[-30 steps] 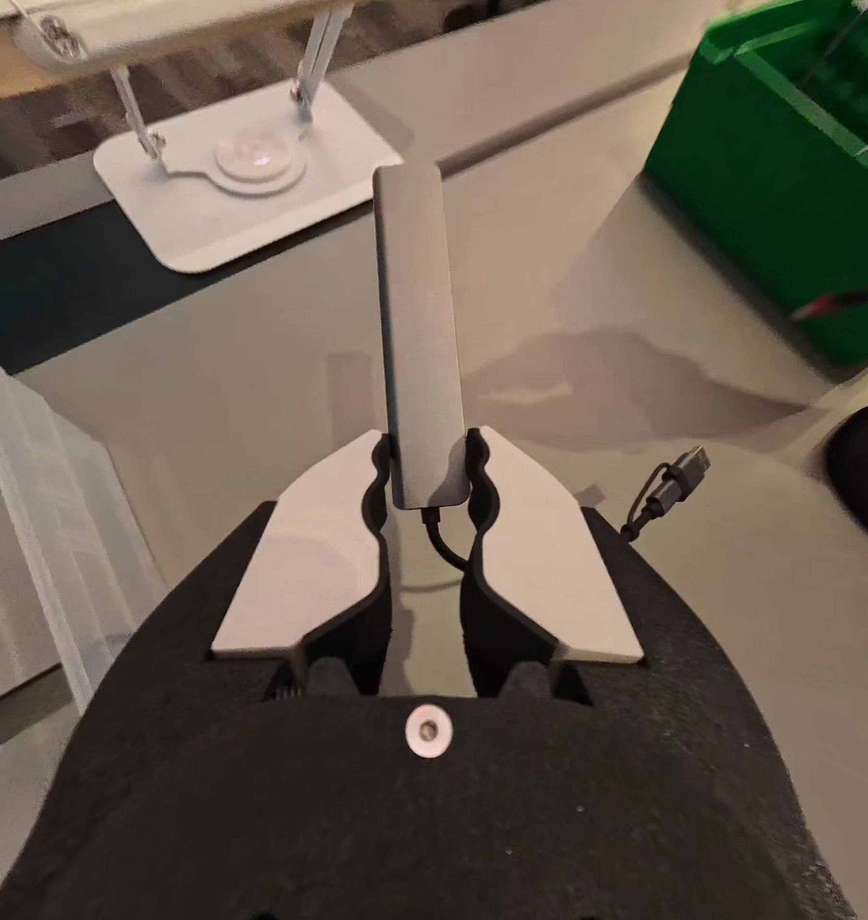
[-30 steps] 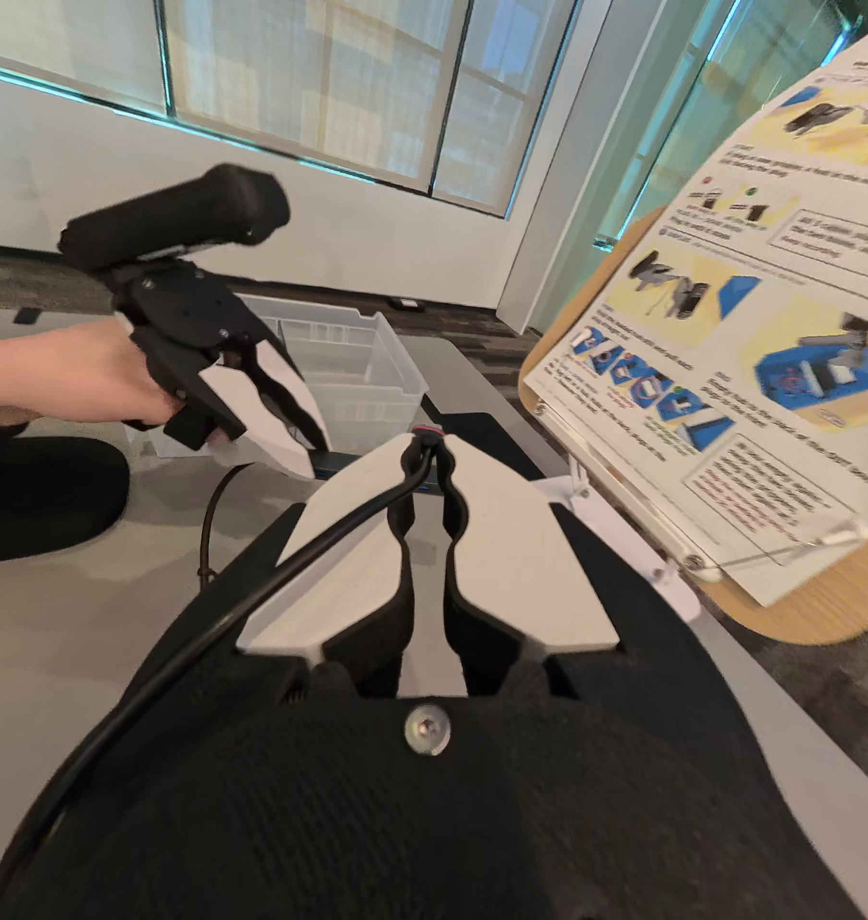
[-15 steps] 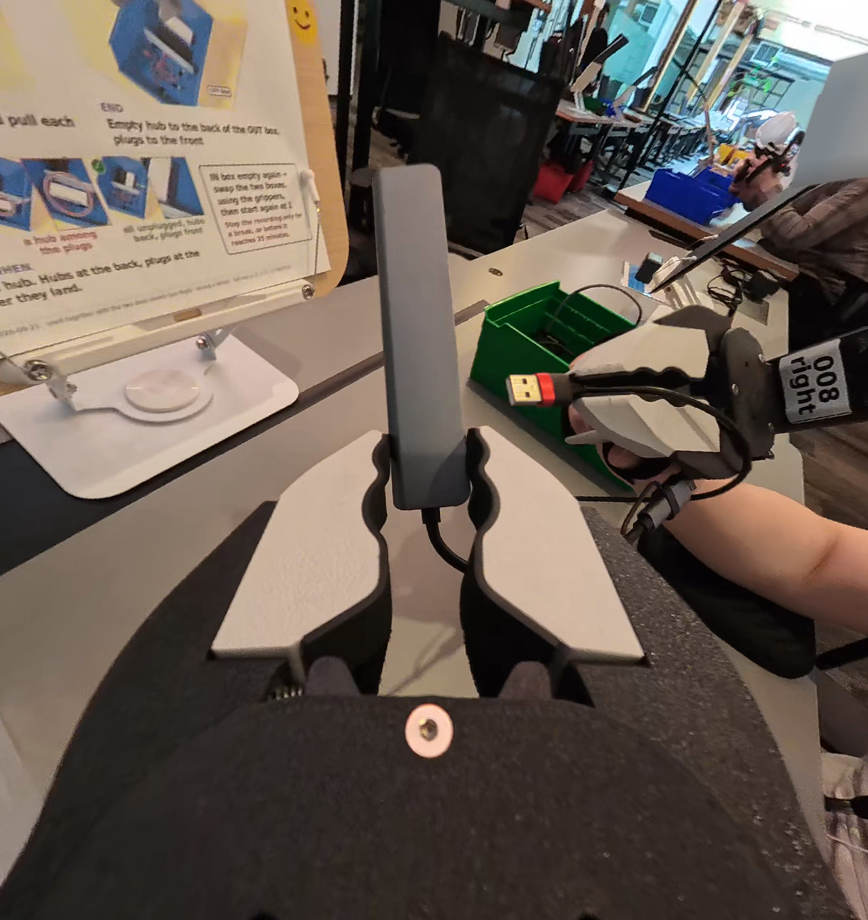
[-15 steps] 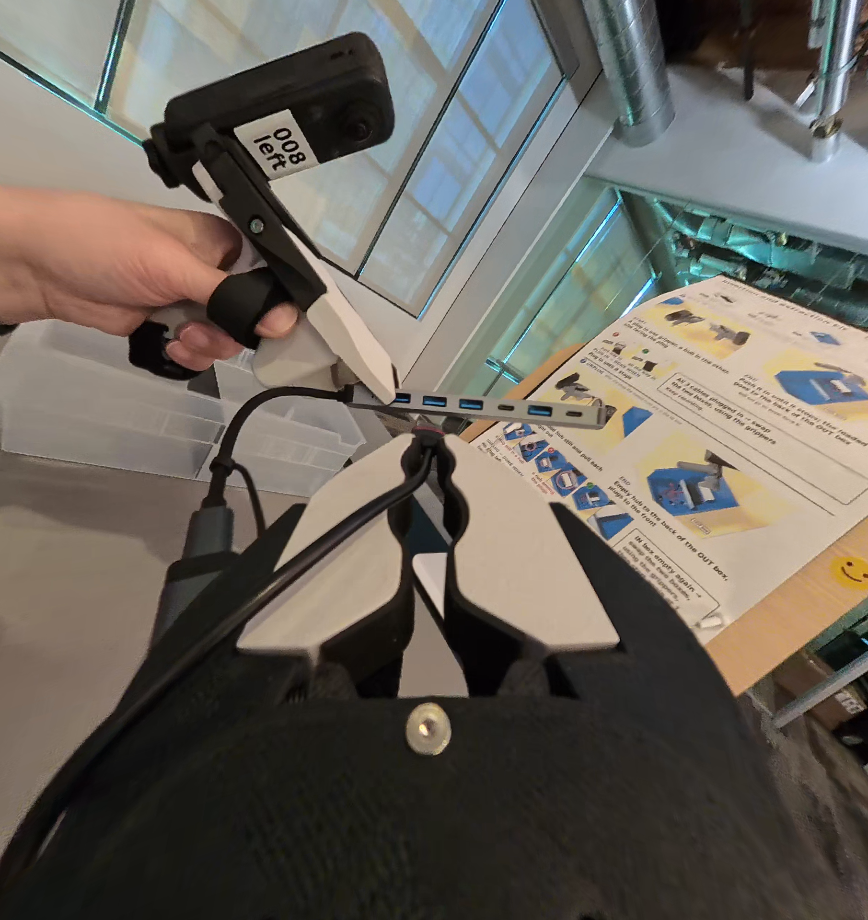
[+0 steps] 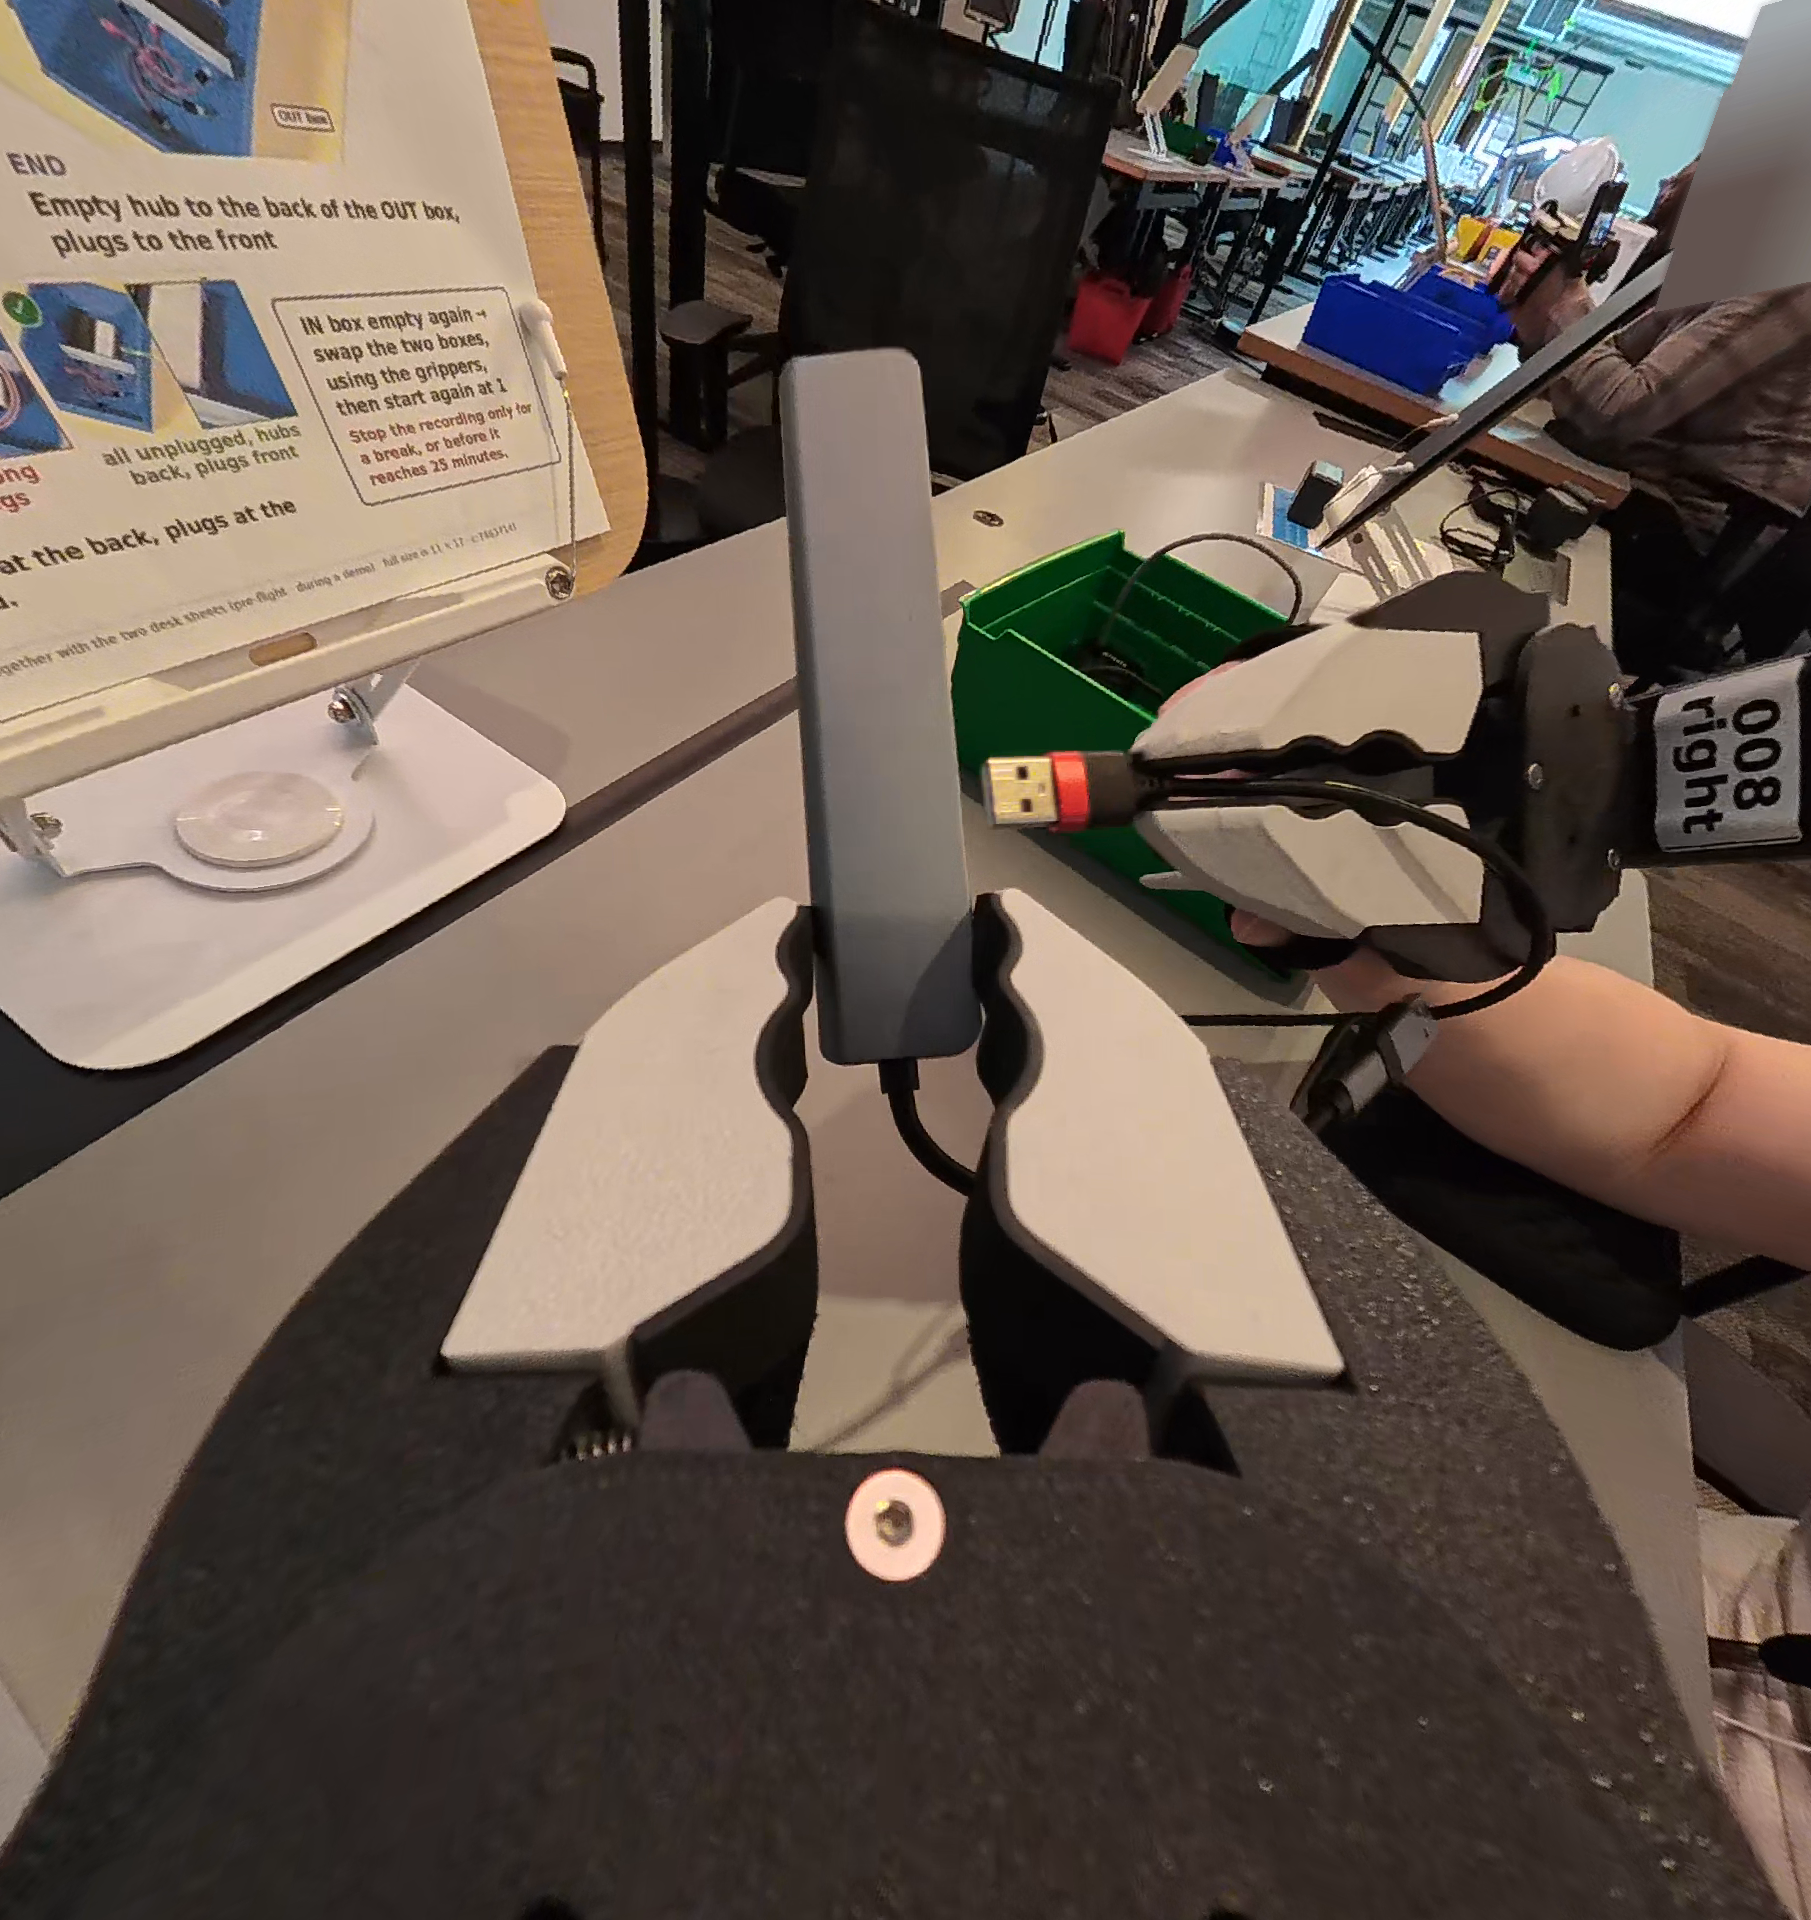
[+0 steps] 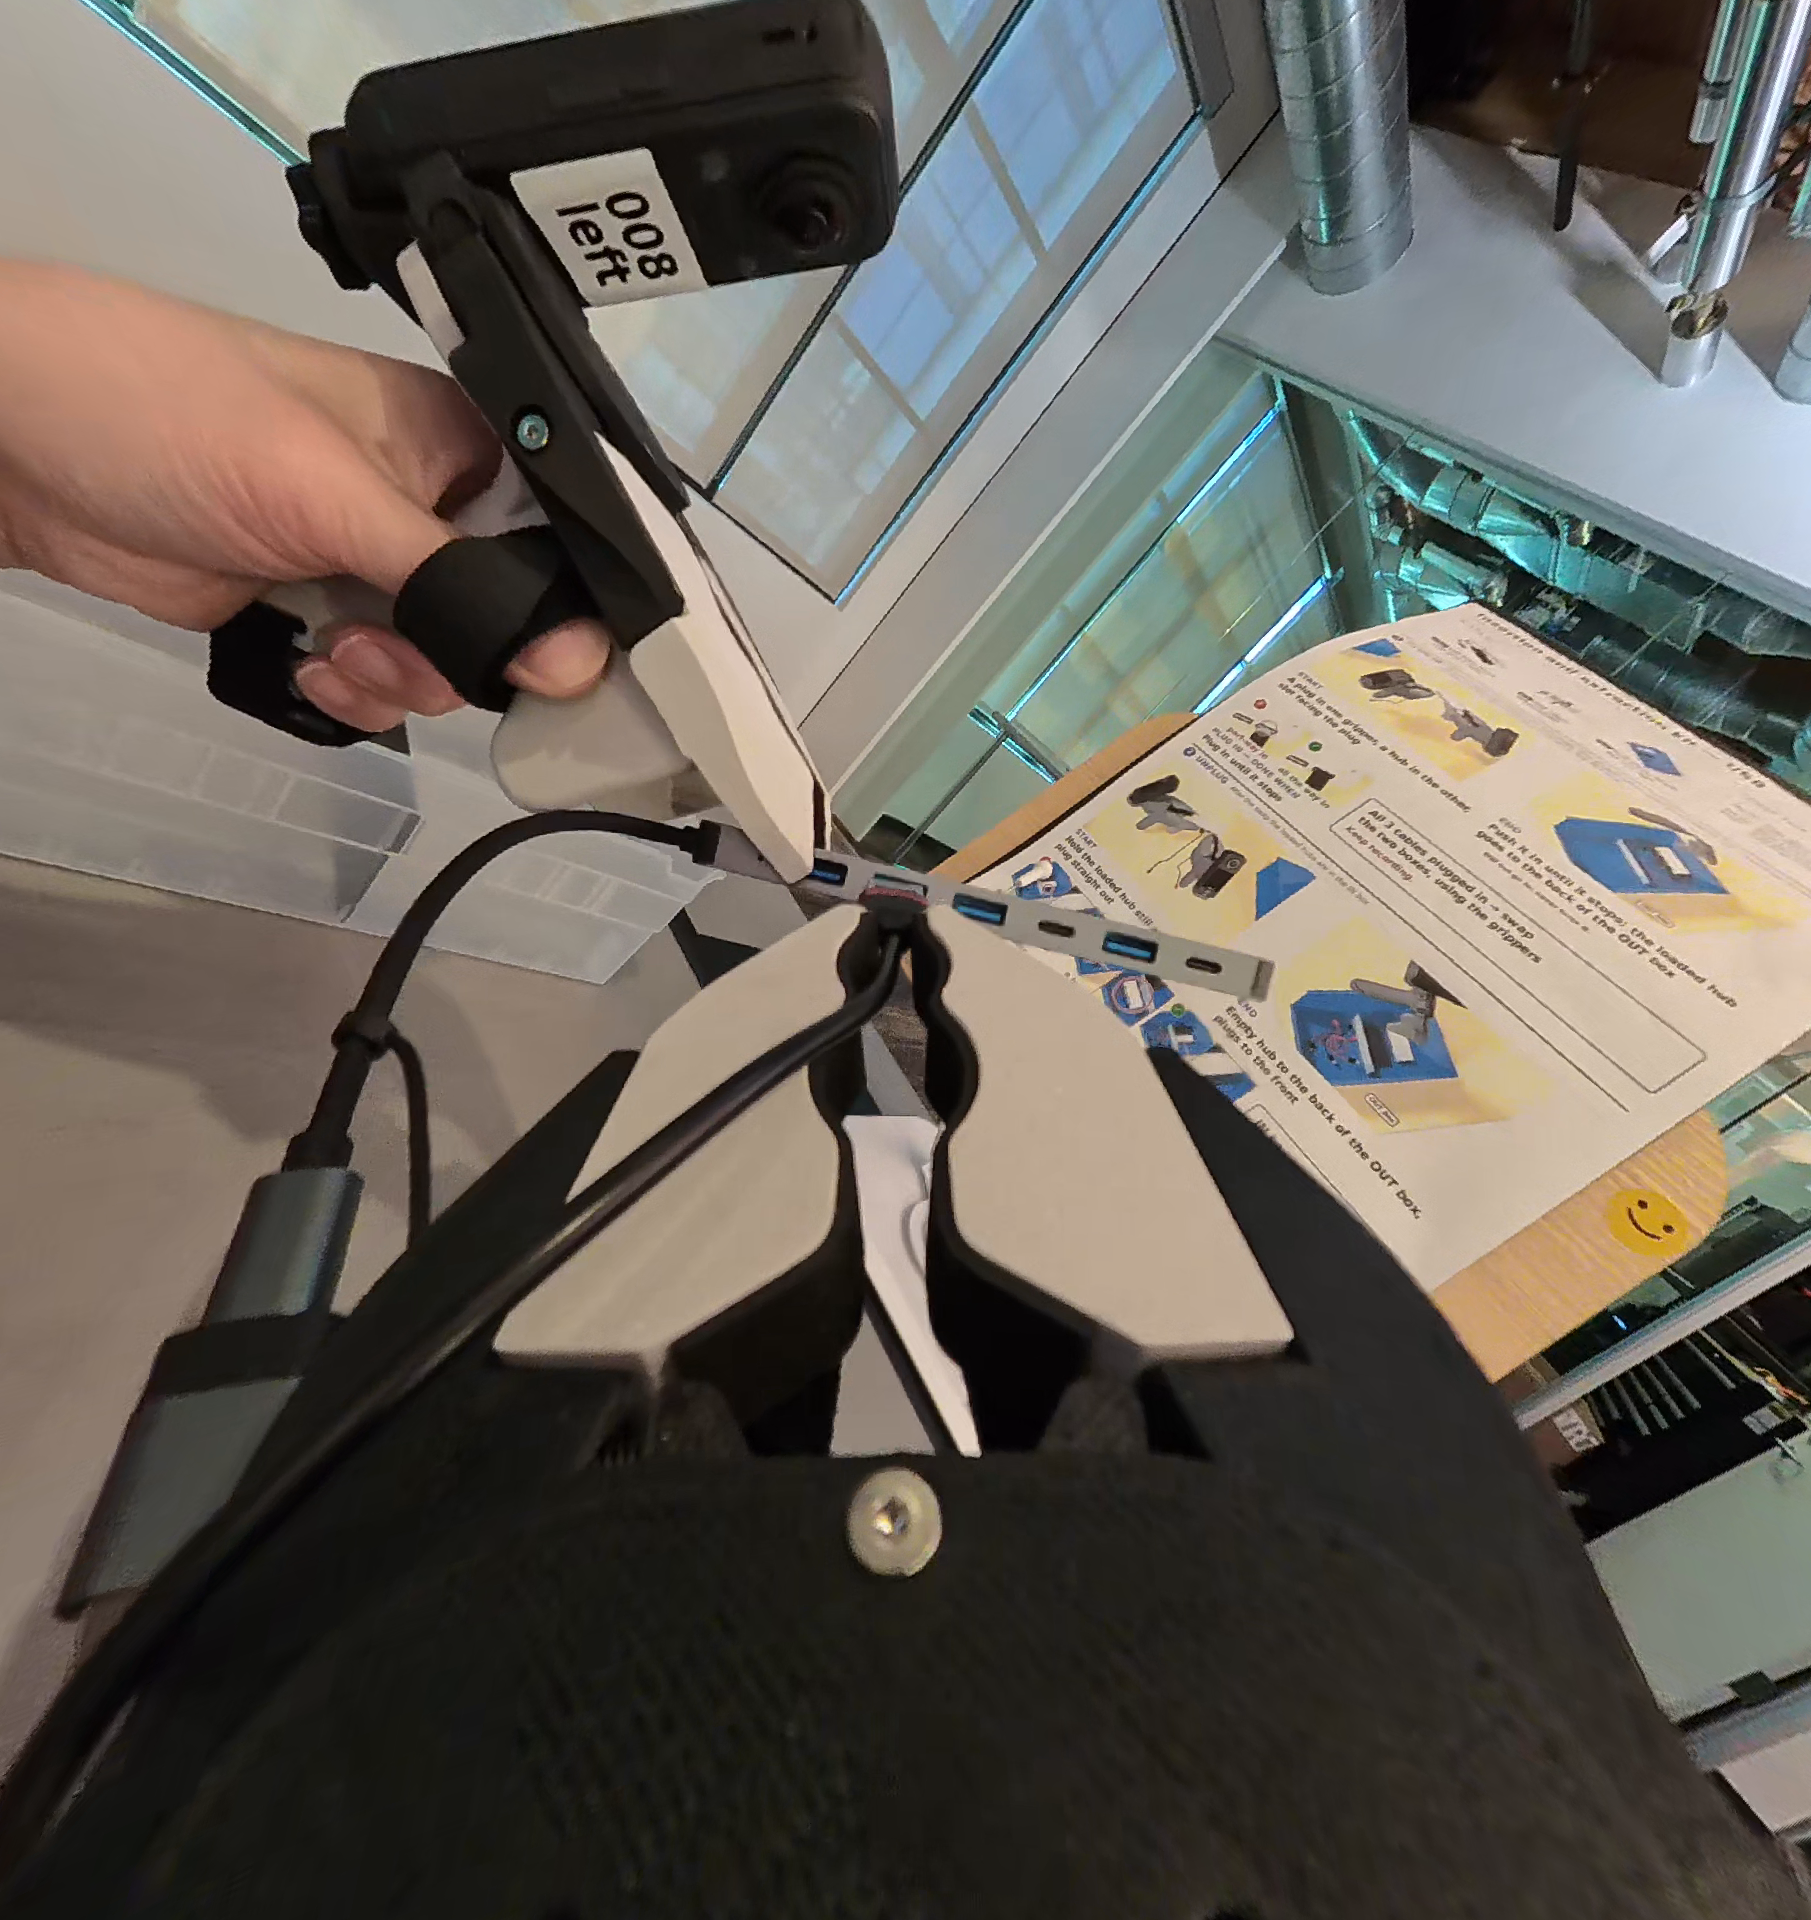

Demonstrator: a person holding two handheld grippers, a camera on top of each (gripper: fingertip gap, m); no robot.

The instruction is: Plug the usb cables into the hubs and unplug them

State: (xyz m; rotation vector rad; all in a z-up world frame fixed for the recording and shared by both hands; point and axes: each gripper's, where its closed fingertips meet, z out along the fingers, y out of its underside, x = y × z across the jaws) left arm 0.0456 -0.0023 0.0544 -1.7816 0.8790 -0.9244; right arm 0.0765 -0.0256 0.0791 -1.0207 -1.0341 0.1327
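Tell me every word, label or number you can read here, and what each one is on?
I don't quote writing; these things carry it:
Instruction sheet on the wooden stand: printed text and pictures.
White sticker on the right hand-held gripper: short printed tag.
White sticker on the left hand-held gripper: short printed tag.
Yellow smiley sticker: a face, no words.
Hub and USB plug: no visible writing.

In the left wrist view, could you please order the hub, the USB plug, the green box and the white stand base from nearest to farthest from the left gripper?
1. Hub: clamped in the left gripper.
2. USB plug: just right of the hub.
3. Green box: right, behind the plug.
4. White stand base: far left.
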